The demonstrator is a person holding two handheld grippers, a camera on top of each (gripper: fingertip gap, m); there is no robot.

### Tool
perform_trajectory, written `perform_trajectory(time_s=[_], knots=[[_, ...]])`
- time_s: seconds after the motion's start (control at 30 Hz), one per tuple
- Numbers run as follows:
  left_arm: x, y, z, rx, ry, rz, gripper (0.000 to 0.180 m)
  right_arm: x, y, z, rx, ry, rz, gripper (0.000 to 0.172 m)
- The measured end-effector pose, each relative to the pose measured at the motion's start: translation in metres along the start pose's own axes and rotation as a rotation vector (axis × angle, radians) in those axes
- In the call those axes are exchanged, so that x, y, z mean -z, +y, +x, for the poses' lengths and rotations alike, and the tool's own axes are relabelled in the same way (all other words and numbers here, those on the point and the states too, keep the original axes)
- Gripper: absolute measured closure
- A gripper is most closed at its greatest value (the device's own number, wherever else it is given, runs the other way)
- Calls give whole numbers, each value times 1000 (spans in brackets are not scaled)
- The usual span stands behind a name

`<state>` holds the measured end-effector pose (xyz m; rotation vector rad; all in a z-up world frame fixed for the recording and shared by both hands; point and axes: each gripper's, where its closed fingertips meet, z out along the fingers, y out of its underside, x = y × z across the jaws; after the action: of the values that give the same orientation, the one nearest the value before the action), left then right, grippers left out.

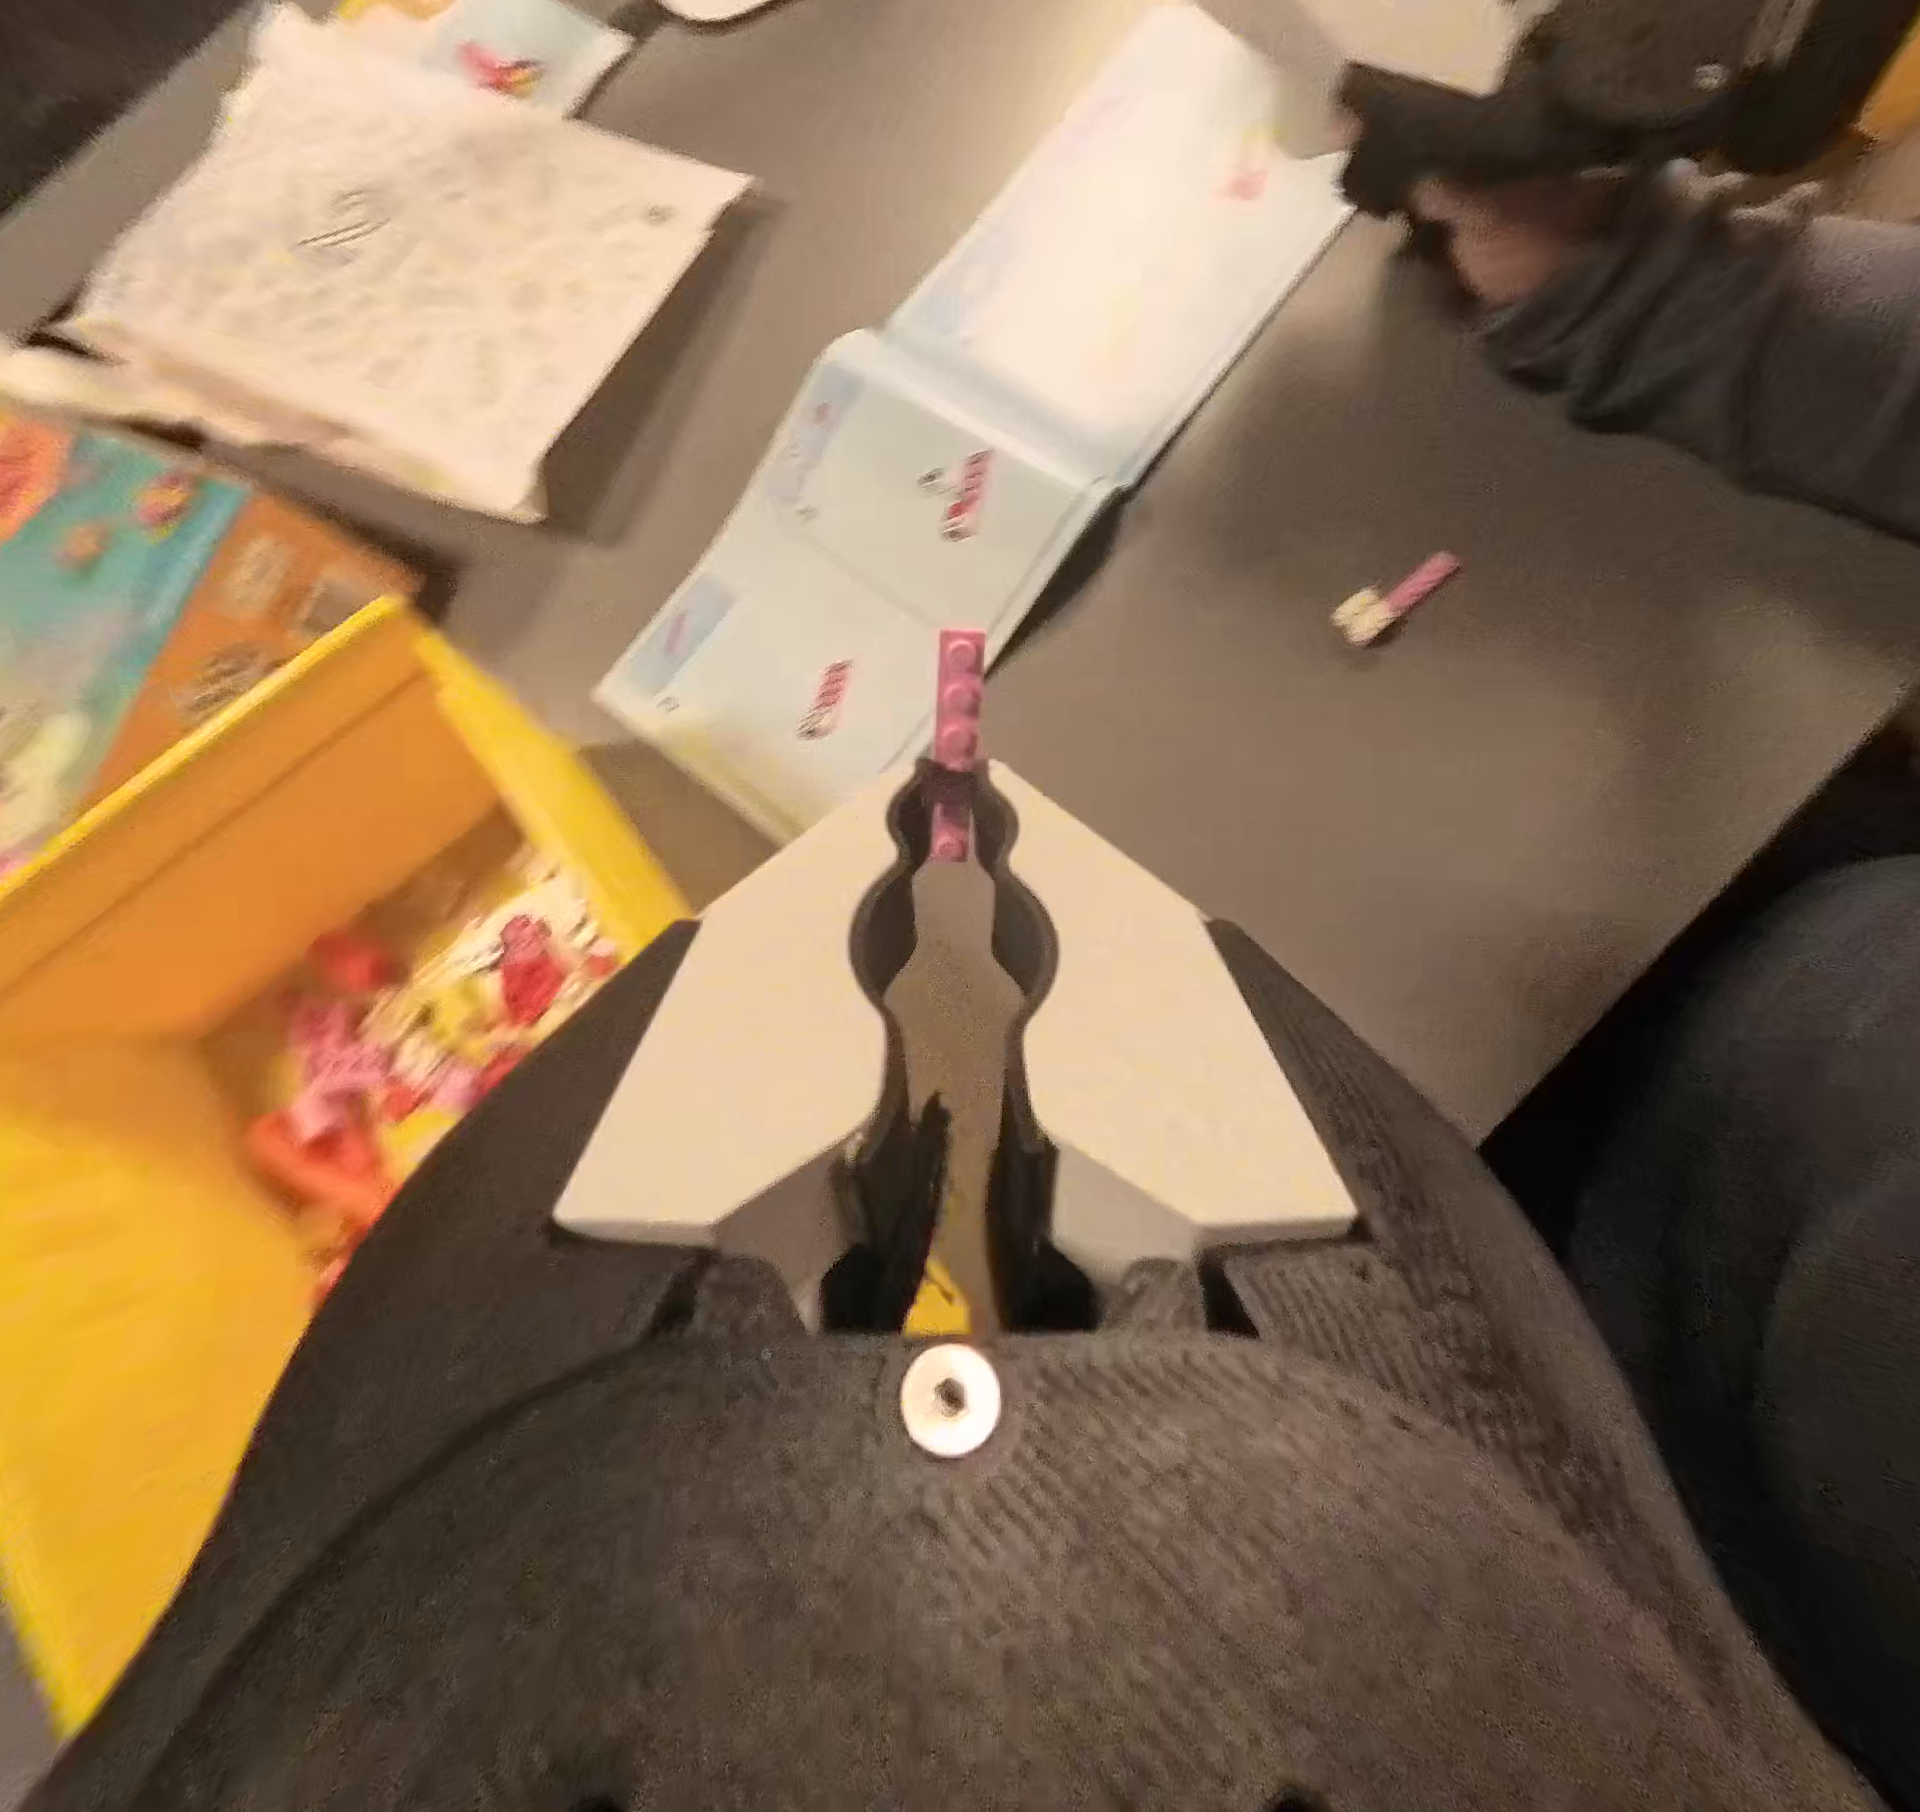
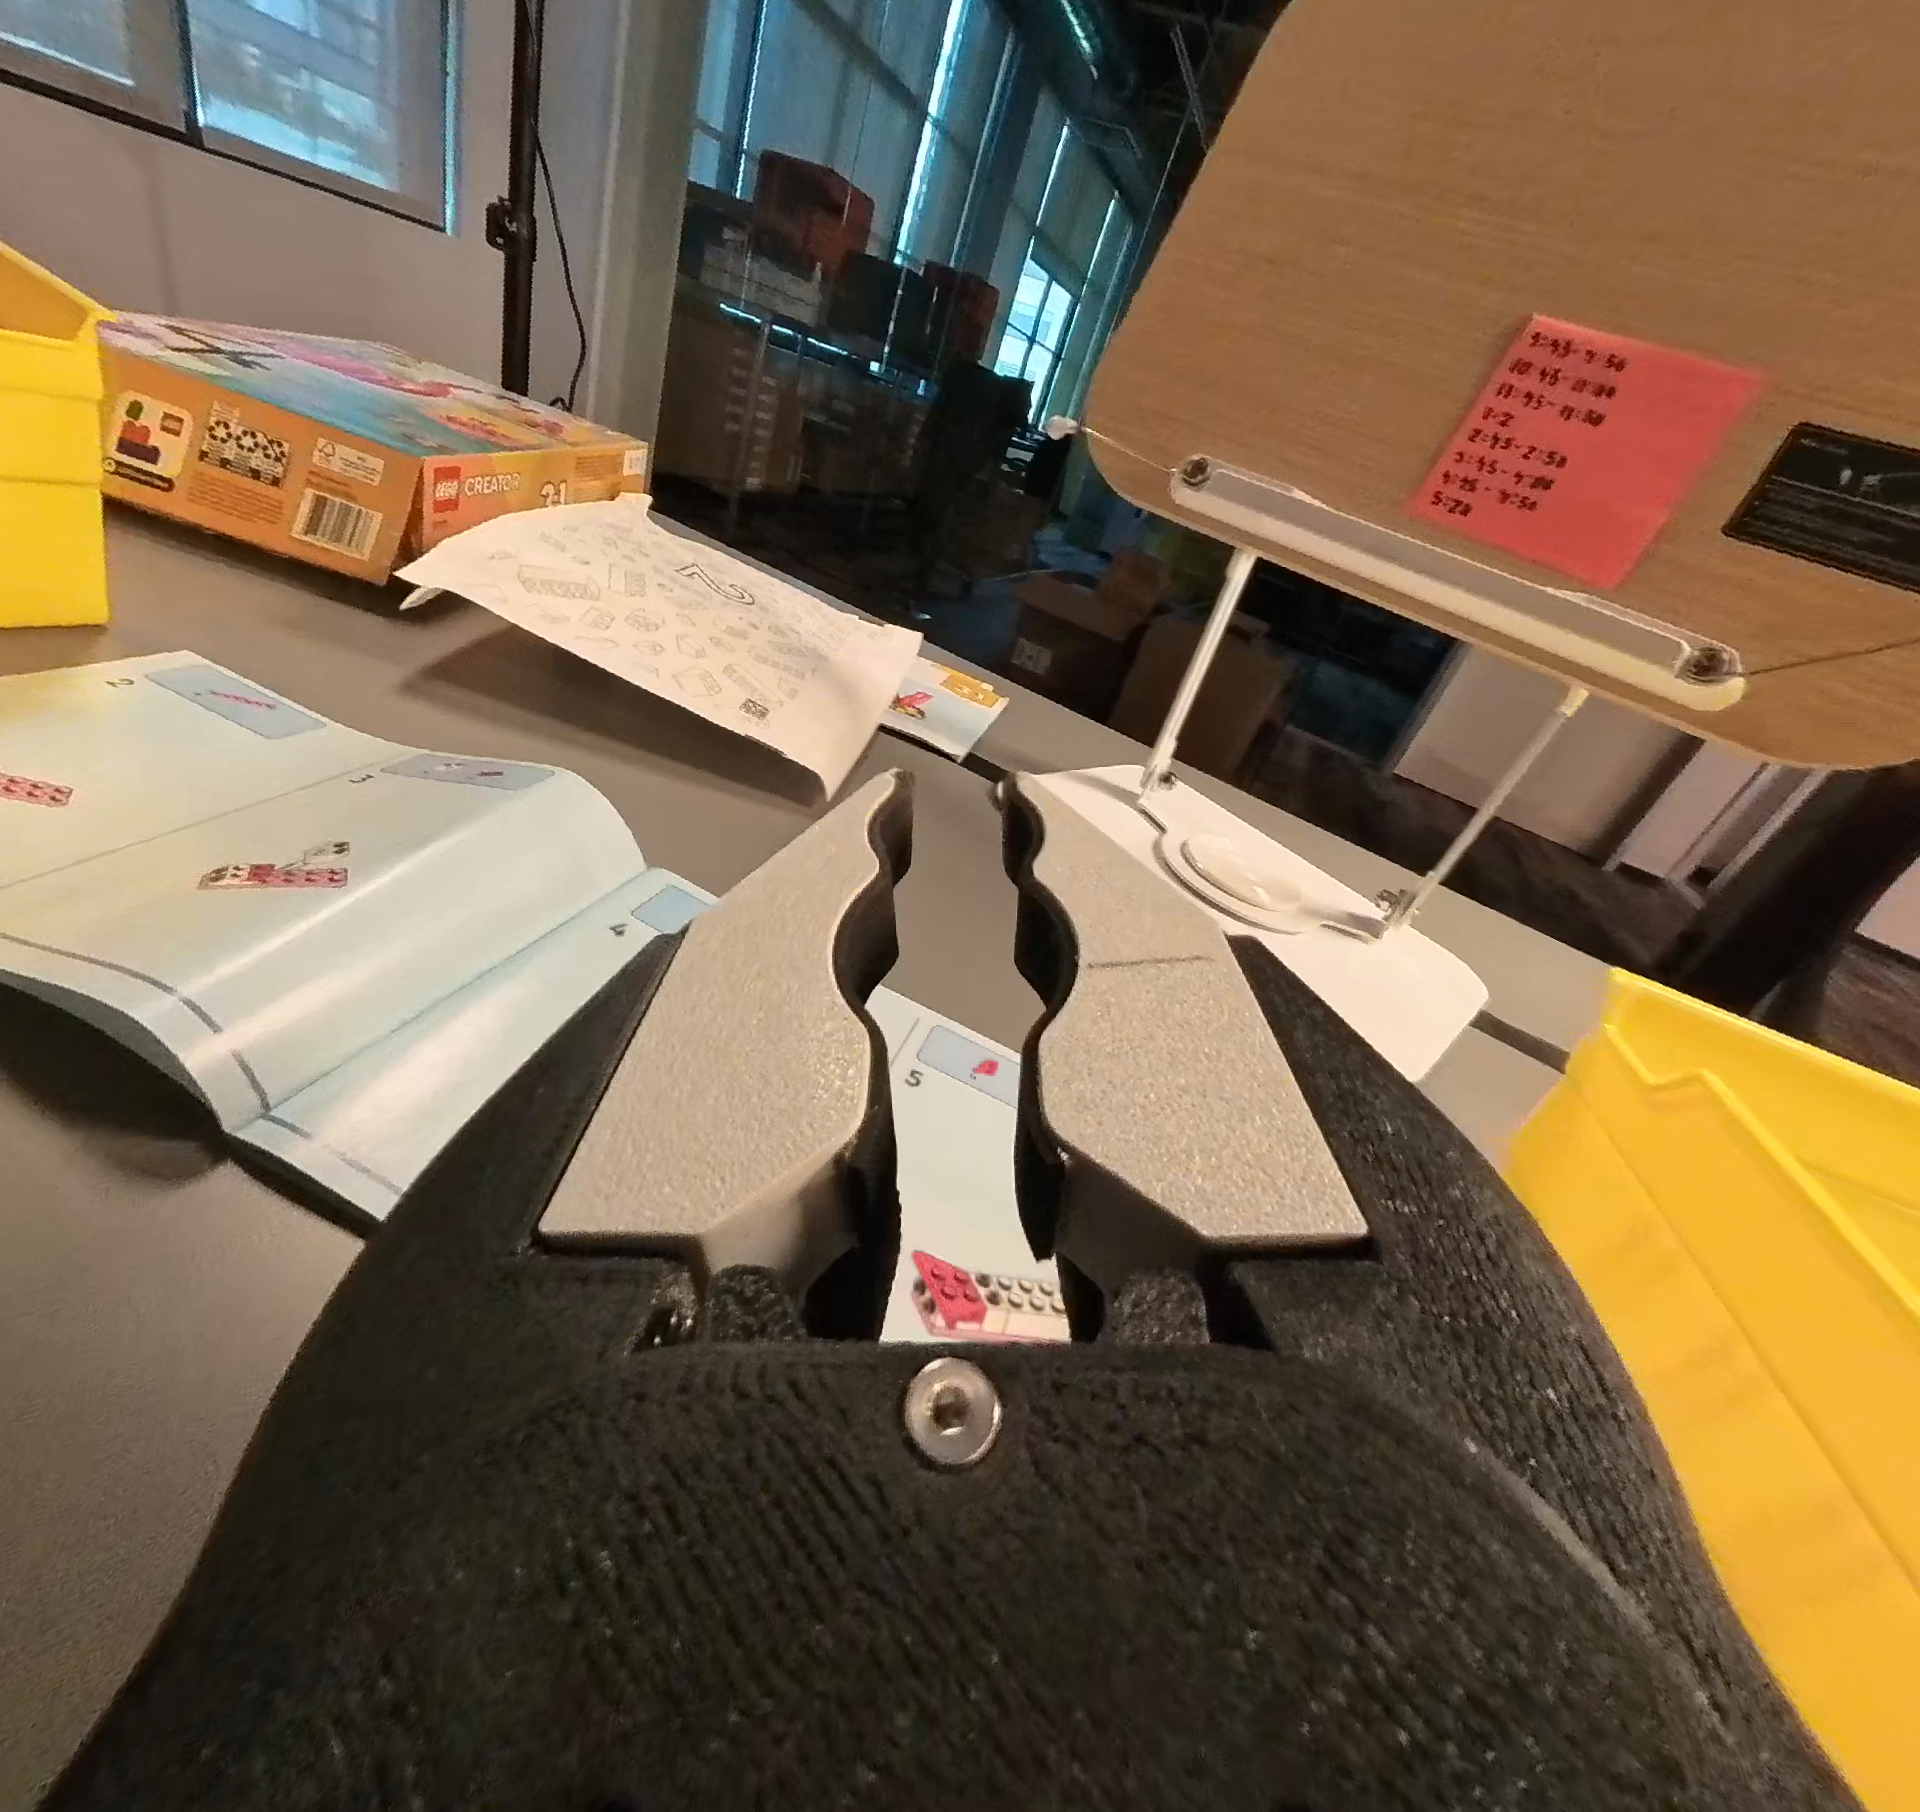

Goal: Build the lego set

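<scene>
My left gripper [image 1: 954, 775] is shut on a long thin pink brick plate [image 1: 960, 697]. The plate sticks out forward past the fingertips, above the edge of an open pale-blue instruction booklet [image 1: 935, 474]. A small assembly of a pink plate and a white piece [image 1: 1392, 599] lies on the grey table to the right. My right gripper [image 2: 954, 786] is open with nothing between its fingers. It hovers low over the same booklet [image 2: 260, 889], pointing toward a white stand base [image 2: 1299, 910]. The other gripper [image 1: 1621, 69], held by a hand, shows blurred at the top right of the left wrist view.
A yellow bin [image 1: 208, 827] holding several red, pink and white bricks stands at the left. Another yellow bin [image 2: 1745, 1295] is at the right. A toy set box [image 2: 343, 453], a white parts sheet [image 2: 675, 619] and a wooden board on a stand [image 2: 1507, 256] sit farther back. The gap from one gripper's tips to the other's is roughly 30 cm. From either gripper's tips it is about 20 cm to the white piece [image 1: 1392, 599].
</scene>
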<state>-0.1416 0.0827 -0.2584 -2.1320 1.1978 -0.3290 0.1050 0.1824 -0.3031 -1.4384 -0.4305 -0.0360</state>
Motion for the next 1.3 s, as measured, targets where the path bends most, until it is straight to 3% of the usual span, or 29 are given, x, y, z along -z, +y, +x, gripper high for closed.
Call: perform_trajectory(time_s=[0.13,0.23,0.47,0.67,0.8,0.9,1.0,1.13,1.3], knots=[[-62,-13,53,-79,191,-78,174,0,-2,-3,2,-11,10,157],[-104,-15,78,-137,224,-135,174,2,-7,-6,-10,-28,37,157],[-162,-8,117,-265,358,-292,174,12,-15,-3,-65,-79,94,156],[-182,-8,139,-343,449,-335,172,16,-9,5,-39,-99,72,155],[-185,-12,134,-281,459,-262,132,23,-5,7,-4,-146,62,152],[-170,-11,142,-302,572,-101,117,35,4,-18,21,-353,15,152],[-154,2,153,-347,669,-2,121,57,19,-53,89,-619,-66,149],[-157,25,154,-446,663,-26,129,87,41,-84,98,-899,-244,145],[-156,26,157,-461,671,25,136,107,55,-105,51,-1074,-400,137]])
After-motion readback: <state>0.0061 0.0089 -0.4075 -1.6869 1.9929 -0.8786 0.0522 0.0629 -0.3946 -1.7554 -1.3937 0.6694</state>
